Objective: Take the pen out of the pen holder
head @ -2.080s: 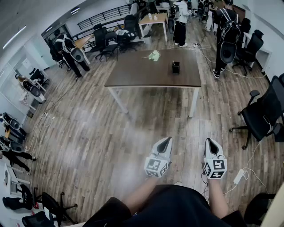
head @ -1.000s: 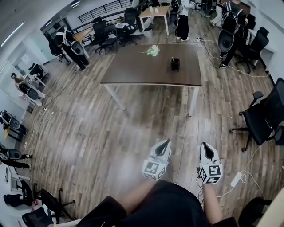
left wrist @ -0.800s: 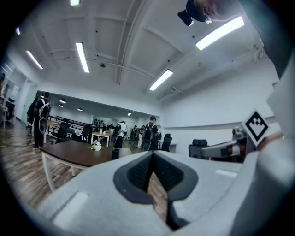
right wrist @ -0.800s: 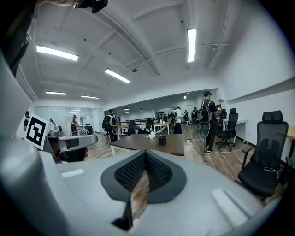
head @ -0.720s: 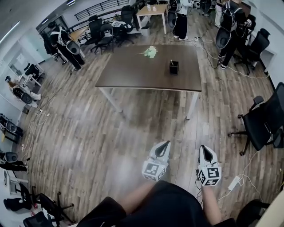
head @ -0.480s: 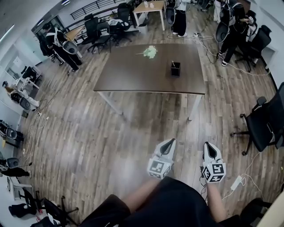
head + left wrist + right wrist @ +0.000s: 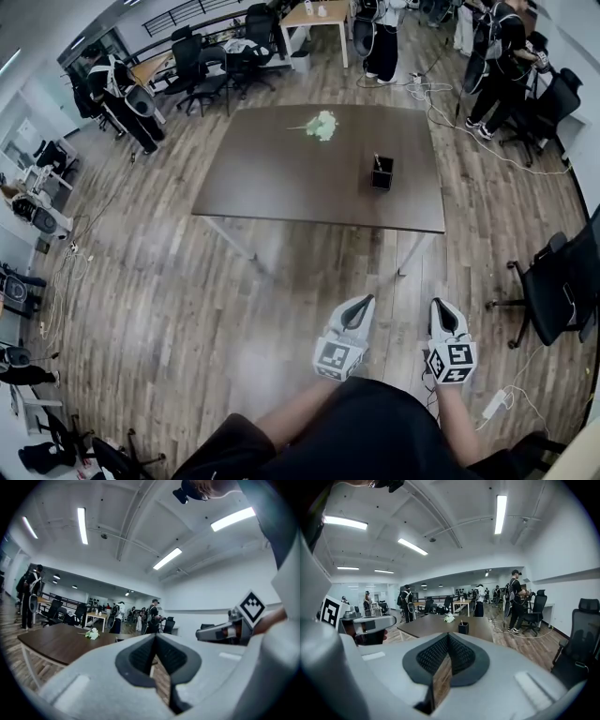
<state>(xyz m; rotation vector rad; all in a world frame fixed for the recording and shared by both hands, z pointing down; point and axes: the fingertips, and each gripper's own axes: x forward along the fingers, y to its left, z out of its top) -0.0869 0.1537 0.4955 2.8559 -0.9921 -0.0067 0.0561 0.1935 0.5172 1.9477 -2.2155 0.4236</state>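
Floor (image 7: pixel 187 300): bare wooden boards between the surface's near edge and my left gripper (image 7: pixel 360 300) and right gripper (image 7: pixel 440 305); open passage.
Surface (image 7: pixel 281 178): near and left parts bare. White flowers (image 7: pixel 322 125) lie at its far edge. Pen holder (image 7: pixel 382 174) stands toward the right, well apart from them, bare top all round it, a pen (image 7: pixel 376 159) standing up out of it.
Right flank: I see a black office chair (image 7: pixel 553 291) and cables (image 7: pixel 487 150) on the floor.
Beyond the far edge: people (image 7: pixel 502 47), more chairs (image 7: pixel 202 70).
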